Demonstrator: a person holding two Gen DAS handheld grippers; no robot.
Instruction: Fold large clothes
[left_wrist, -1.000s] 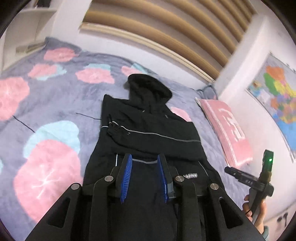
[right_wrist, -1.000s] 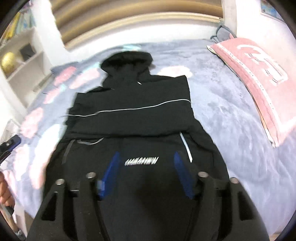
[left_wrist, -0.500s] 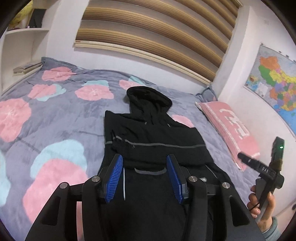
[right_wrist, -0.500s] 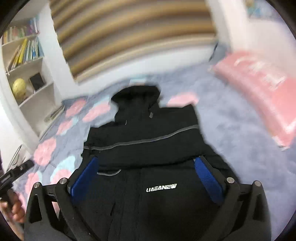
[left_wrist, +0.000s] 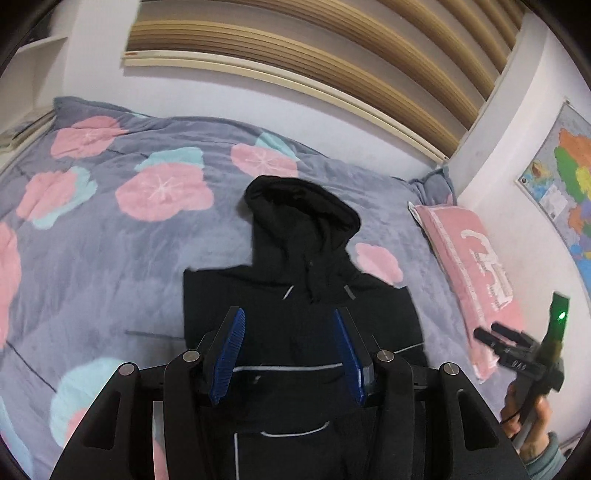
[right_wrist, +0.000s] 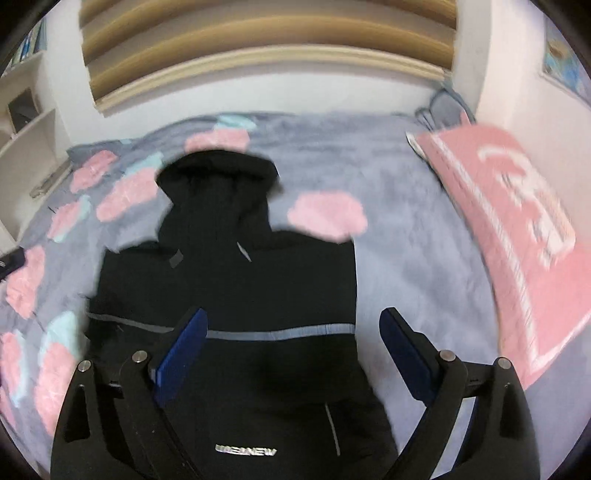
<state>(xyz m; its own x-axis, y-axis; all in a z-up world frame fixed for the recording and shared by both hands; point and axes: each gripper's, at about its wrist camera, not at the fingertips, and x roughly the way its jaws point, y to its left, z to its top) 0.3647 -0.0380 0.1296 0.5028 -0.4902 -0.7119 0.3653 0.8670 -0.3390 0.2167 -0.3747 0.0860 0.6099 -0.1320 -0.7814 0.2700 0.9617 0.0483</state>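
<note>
With sleeves already folded across its chest, the black hooded jacket (left_wrist: 295, 295) awaits lengthwise folds on the floral grey bed (left_wrist: 110, 258); left gripper (left_wrist: 290, 354) half-open, right gripper (right_wrist: 291, 354) wide, both empty.

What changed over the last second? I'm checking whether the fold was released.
Both tools backed away from the black hooded jacket, so more of the bed shows. The left tool and right tool have just been opening; both are open with nothing gripped. The jacket stays flat with its sleeves folded across; the pink pillow is unmoved.
</note>
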